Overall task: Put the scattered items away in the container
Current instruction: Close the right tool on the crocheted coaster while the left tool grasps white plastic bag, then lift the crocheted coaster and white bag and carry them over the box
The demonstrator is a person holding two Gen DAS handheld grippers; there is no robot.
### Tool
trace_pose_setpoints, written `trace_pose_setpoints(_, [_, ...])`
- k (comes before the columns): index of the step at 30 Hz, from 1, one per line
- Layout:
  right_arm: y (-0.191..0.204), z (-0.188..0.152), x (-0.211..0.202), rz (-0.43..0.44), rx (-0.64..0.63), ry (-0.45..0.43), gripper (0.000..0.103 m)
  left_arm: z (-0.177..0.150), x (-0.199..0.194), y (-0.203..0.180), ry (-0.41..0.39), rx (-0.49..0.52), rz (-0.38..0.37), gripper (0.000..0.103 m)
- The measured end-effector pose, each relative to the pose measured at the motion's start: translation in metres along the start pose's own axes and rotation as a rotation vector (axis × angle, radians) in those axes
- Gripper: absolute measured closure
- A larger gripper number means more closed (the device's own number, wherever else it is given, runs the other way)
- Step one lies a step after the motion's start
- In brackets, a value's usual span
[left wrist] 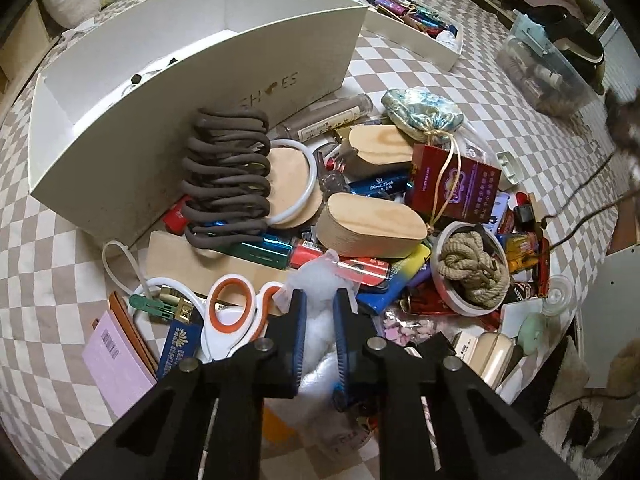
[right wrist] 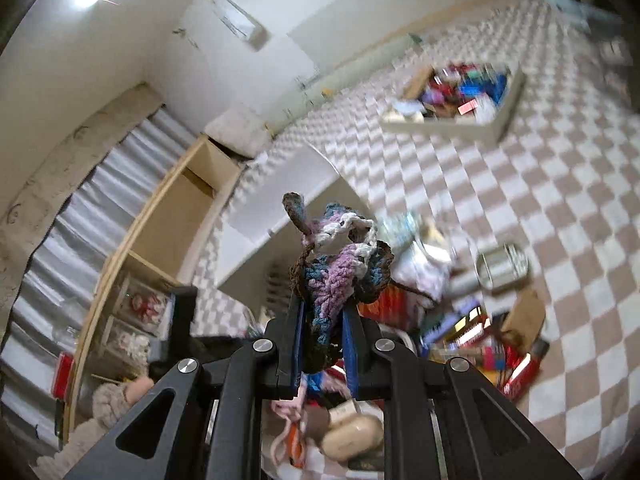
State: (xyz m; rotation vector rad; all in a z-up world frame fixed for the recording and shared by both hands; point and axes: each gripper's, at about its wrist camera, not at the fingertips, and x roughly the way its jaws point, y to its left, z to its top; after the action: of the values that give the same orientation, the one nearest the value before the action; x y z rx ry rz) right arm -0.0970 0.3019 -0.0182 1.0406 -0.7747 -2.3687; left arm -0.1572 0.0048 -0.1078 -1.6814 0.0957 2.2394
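A white shoe box point(left wrist: 192, 92) stands open at the back left of a checkered cover; it also shows in the right wrist view point(right wrist: 280, 236). A pile of small items lies in front of it: a brown coiled spring toy point(left wrist: 226, 176), wooden oval boxes point(left wrist: 370, 226), white-and-orange scissors point(left wrist: 236, 316), a red box point(left wrist: 456, 186), a tin with rope point(left wrist: 472, 264). My left gripper point(left wrist: 320, 306) is shut on a clear bag of white cotton point(left wrist: 320, 292) low over the pile. My right gripper point(right wrist: 322, 312) is shut on a purple, blue and brown crocheted piece point(right wrist: 340, 264), held high above the pile.
A second white tray point(left wrist: 416, 32) full of small items sits behind the shoe box, also in the right wrist view point(right wrist: 460, 108). A clear plastic bin point(left wrist: 548, 68) stands at the far right. A wooden shelf unit point(right wrist: 160, 240) lines the wall. Cables point(left wrist: 580, 196) run at the right.
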Motion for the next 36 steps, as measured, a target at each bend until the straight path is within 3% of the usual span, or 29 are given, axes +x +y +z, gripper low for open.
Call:
trace_pose_setpoints(10, [0.052,0.028,-0.009,0.14,-0.075,-0.066,0.085,-0.001,-0.014,0.001,-0.034,-0.006,-0.031,0.097])
trace_pose_setpoints(18, [0.061,0.02,0.004,0.181,-0.077,-0.028,0.085,-0.003,-0.028,0.0,-0.065,-0.006,-0.068,0.097])
trace_pose_setpoints(36, [0.039,-0.016,0.051,0.101,-0.05,0.124,0.085,0.001,-0.061,0.003,-0.139,-0.027,-0.136,0.097])
